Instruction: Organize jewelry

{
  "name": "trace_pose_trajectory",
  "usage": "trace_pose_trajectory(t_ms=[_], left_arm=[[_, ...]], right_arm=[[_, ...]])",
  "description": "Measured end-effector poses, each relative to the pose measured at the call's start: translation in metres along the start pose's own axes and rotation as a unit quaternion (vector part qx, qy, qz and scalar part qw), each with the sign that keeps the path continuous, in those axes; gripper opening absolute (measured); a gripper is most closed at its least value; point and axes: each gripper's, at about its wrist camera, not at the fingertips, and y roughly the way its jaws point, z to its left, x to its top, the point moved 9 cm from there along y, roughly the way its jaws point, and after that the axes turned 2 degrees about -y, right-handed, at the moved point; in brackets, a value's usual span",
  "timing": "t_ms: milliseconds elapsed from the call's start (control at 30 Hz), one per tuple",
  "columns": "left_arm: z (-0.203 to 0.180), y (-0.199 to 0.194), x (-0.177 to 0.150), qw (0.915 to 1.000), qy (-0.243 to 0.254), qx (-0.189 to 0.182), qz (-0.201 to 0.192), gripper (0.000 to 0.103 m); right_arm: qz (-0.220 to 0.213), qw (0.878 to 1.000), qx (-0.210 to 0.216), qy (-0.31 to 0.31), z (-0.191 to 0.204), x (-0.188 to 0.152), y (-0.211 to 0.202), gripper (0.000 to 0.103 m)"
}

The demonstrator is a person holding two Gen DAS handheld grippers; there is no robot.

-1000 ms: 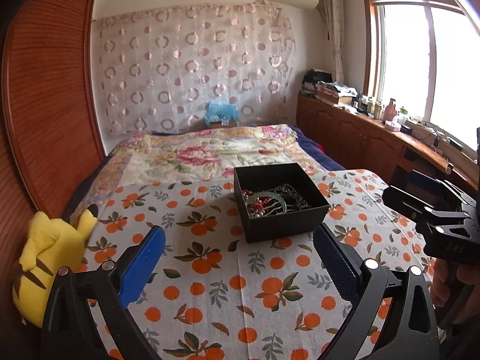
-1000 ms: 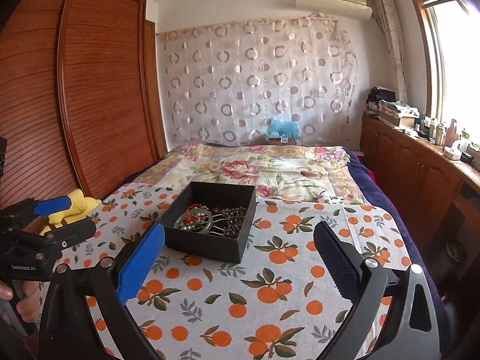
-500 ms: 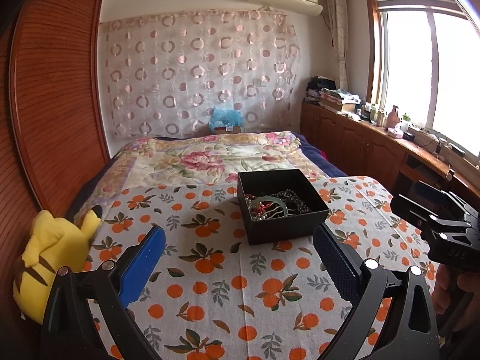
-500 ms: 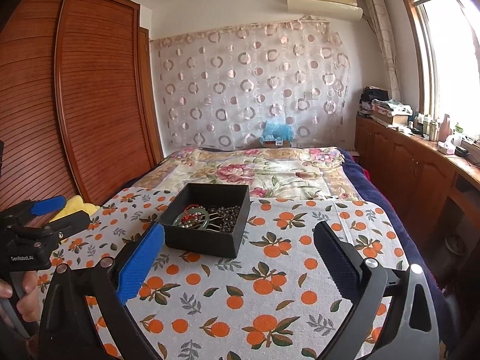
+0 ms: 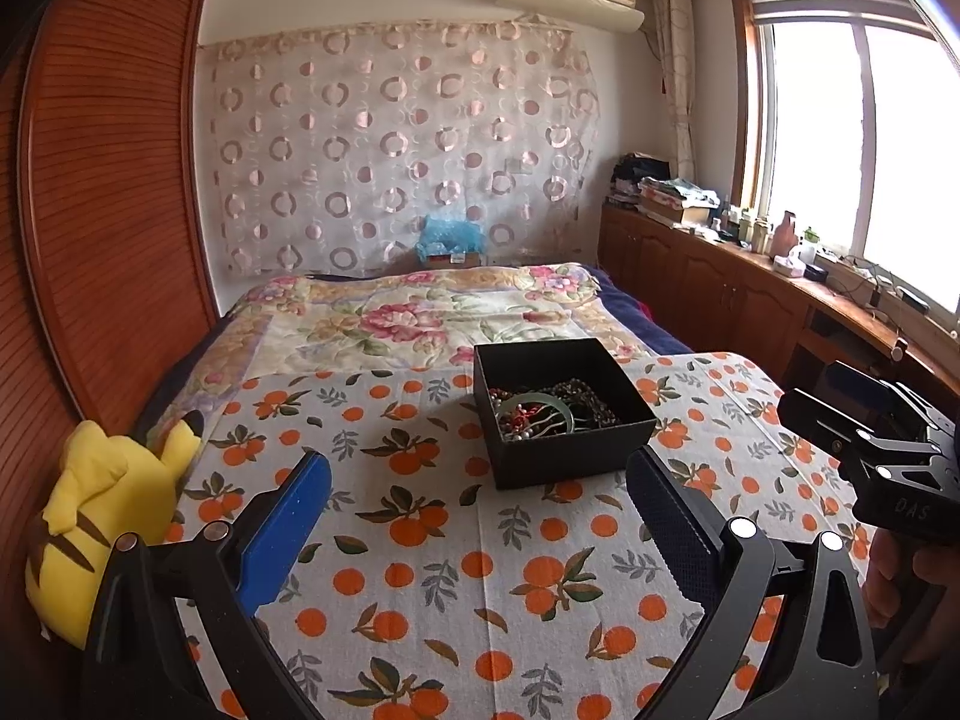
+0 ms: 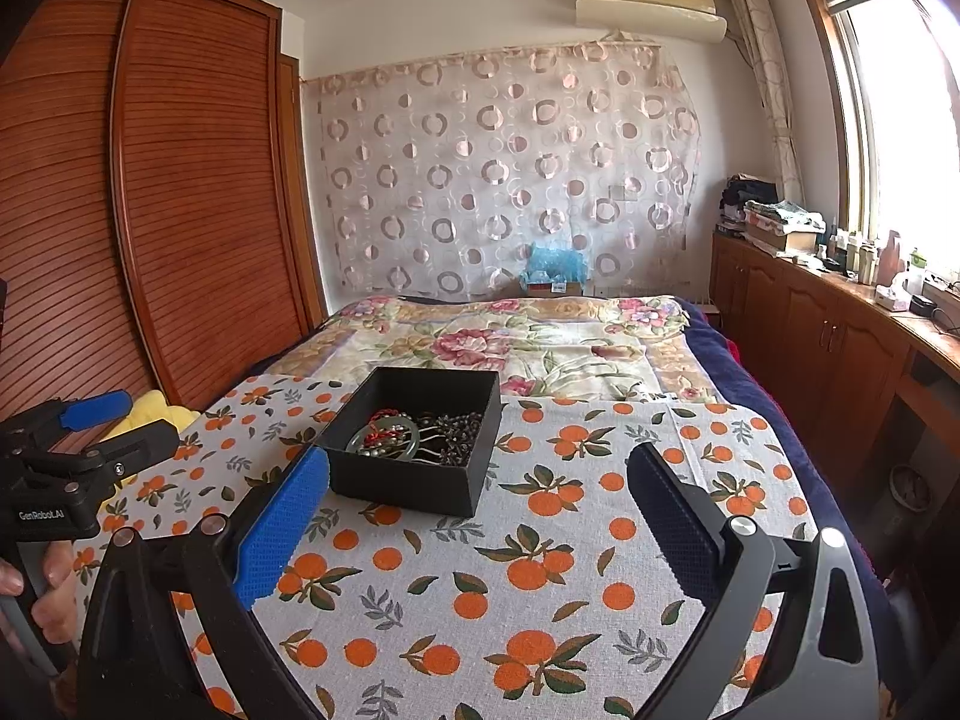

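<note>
A black open box (image 5: 573,450) stands on the orange-print cloth (image 5: 456,570) on the bed. It holds a heap of jewelry (image 5: 540,411): a green bangle, red beads, dark bead strings. The box also shows in the right wrist view (image 6: 414,483) with the jewelry (image 6: 414,432) inside. My left gripper (image 5: 480,516) is open and empty, short of the box. My right gripper (image 6: 480,516) is open and empty, near the box's front right. Each gripper shows at the edge of the other's view: the right gripper (image 5: 852,426), the left gripper (image 6: 114,426).
A yellow plush toy (image 5: 102,516) lies at the cloth's left edge against the wooden wardrobe (image 5: 90,210). A floral quilt (image 5: 420,318) covers the far bed. Wooden cabinets (image 5: 750,300) with clutter run along the right under the window.
Both cameras have lifted and tilted up a little, so the box sits lower in view and more ceiling shows. Both grippers stay open.
</note>
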Motion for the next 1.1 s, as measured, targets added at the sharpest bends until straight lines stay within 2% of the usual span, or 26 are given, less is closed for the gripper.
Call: trace_pose_trajectory(t_ms=[1100], left_arm=[[-0.0032, -0.0005, 0.0019, 1.0, 0.0, 0.0, -0.003, 0.095]], right_arm=[[0.0, 1.0, 0.0, 0.0, 0.0007, -0.0001, 0.0001, 0.1]])
